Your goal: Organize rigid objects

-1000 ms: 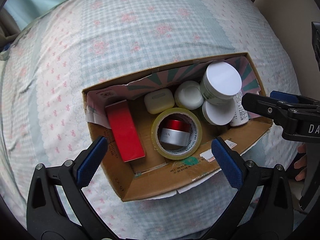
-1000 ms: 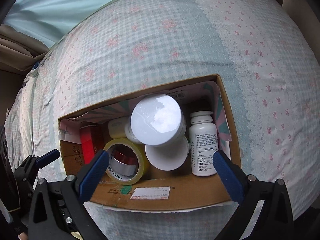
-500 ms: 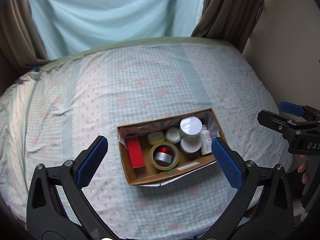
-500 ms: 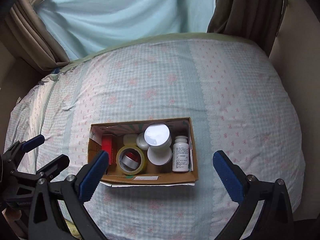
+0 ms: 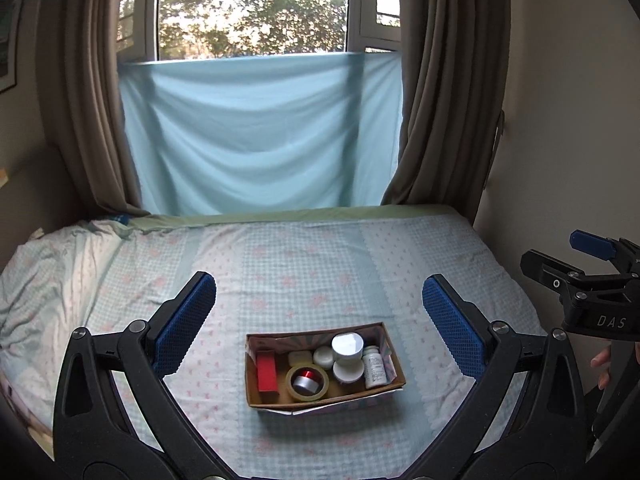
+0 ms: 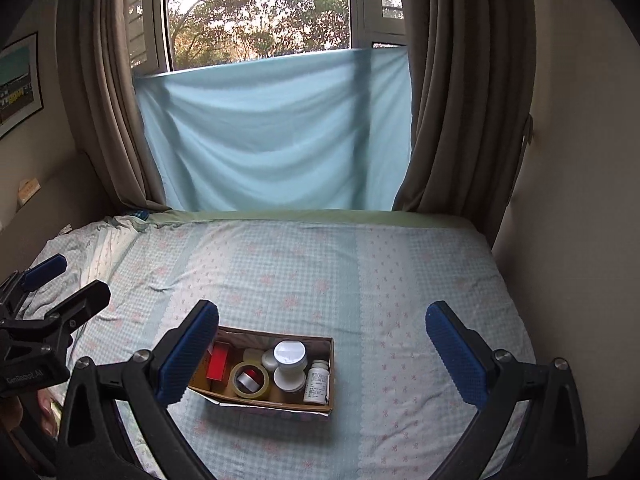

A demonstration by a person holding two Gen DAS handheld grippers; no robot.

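A cardboard box (image 5: 384, 338) sits on the bed, also in the right wrist view (image 6: 331, 376). Inside are a red box (image 5: 267, 370), a yellow tape roll (image 5: 307, 384) around a red-and-silver tin (image 5: 305, 380), several white jars (image 5: 347, 345) and a white pill bottle (image 5: 374, 366). My left gripper (image 5: 320, 326) is open and empty, well above and back from the box. My right gripper (image 6: 326, 350) is open and empty, also well back; it shows at the right edge of the left wrist view (image 5: 568, 260).
The bed (image 5: 320, 256) has a checked floral sheet. A pale blue cloth (image 5: 260, 132) hangs over the window between brown curtains (image 5: 444, 100). A wall (image 5: 560, 140) borders the bed on the right.
Both grippers have pulled far back and up from the box, and tilted up. The box now looks small and the window has come into view. Both stay open and empty.
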